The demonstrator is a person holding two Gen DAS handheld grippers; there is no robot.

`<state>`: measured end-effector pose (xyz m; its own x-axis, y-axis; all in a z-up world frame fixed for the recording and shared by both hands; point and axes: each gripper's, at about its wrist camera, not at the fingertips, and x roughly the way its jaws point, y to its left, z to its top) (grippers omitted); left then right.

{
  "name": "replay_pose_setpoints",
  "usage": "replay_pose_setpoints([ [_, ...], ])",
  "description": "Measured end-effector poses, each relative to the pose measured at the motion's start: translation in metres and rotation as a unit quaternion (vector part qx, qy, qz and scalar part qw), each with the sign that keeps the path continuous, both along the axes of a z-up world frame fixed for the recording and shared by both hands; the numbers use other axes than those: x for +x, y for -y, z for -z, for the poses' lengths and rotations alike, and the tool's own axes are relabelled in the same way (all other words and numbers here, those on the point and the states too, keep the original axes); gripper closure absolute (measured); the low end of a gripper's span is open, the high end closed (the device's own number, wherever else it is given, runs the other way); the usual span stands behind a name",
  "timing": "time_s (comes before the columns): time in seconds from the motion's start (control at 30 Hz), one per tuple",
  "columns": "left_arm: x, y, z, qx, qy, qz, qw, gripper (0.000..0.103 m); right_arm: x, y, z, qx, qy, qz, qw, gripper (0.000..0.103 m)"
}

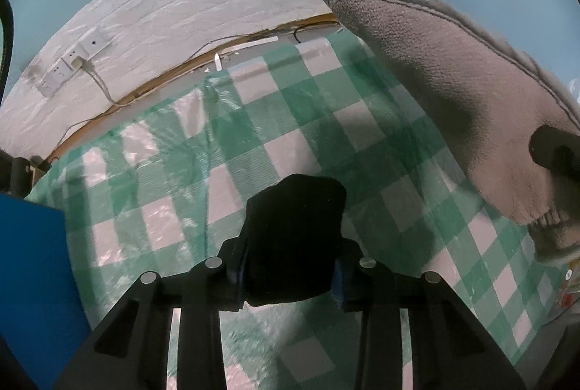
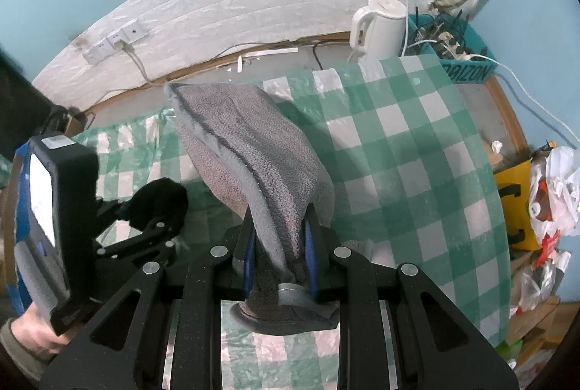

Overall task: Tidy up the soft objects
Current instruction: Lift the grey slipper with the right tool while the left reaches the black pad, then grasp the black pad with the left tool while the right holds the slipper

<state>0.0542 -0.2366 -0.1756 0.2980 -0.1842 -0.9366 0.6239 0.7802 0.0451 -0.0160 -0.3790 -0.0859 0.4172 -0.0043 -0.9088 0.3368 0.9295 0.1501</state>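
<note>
My left gripper [image 1: 290,266] is shut on a black soft cloth bundle [image 1: 293,237] and holds it above the green-and-white checked tablecloth [image 1: 203,143]. It also shows at the left of the right wrist view [image 2: 159,212], with the black bundle [image 2: 159,201] in it. My right gripper [image 2: 279,266] is shut on a folded grey towel [image 2: 250,150], which stands up from the jaws above the table. The same grey towel [image 1: 446,92] fills the right side of the left wrist view.
A white kettle [image 2: 380,24] and a teal basket of cables [image 2: 456,45] stand at the table's far edge. Wall sockets [image 2: 112,42] sit on the white brick wall. Plastic bags and a yellow box [image 2: 536,194] lie off the right edge. A blue object [image 1: 32,281] is at left.
</note>
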Motion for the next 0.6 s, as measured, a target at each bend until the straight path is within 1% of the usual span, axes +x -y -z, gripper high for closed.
replay_pose_setpoints([
  [0.17, -0.004, -0.014, -0.017, -0.006, 0.008, -0.007, 0.9999, 0.068, -0.001, -0.009, -0.011, -0.002, 0.012, -0.010, 1.000, 0.082],
  [0.37, -0.016, -0.032, -0.043, -0.005, 0.032, -0.008, 0.9995, 0.068, 0.000, -0.024, -0.027, -0.004, 0.026, -0.025, 0.999, 0.082],
  [0.6, -0.024, -0.064, -0.073, -0.012, 0.048, -0.028, 0.9984, 0.068, 0.000, -0.049, -0.050, -0.007, 0.048, -0.049, 0.998, 0.082],
])
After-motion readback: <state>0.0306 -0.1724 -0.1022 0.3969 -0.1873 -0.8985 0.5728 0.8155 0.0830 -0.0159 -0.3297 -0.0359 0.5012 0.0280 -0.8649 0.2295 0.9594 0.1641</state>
